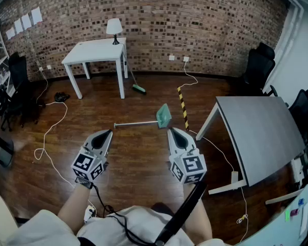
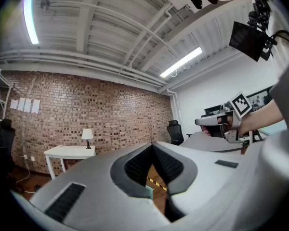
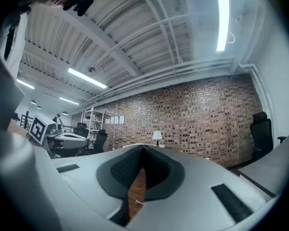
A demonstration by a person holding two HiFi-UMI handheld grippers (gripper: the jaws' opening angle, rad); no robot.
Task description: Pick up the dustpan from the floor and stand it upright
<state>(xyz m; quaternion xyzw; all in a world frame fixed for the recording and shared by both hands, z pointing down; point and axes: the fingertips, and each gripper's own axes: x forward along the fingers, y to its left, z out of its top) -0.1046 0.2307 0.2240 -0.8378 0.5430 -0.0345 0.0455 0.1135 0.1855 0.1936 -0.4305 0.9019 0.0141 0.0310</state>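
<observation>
The jaws of the left gripper [image 2: 152, 150] are pressed together, with nothing pinched between them. The jaws of the right gripper [image 3: 142, 153] are likewise closed on nothing. Both grippers are held level in front of the person, side by side and apart from each other, above the wooden floor [image 1: 138, 158].

The dustpan [image 1: 164, 116] is found just ahead of them, lying down on the floor. Its green pan is turned towards the right gripper and its long handle [image 1: 136, 123] is stretched out to the left. It is touched by neither gripper. A yellow-and-black strip [image 1: 183, 106] is laid on the floor just beside the pan, and farther off a broom [image 1: 137, 87] is seen by the white table [image 1: 95, 50].

Nothing of the task is judged to be done, since the dustpan has not yet been gripped or lifted. The whole of it is judged to be left: the jaws are to be opened, the handle taken, and the dustpan raised and stood upright.
</observation>
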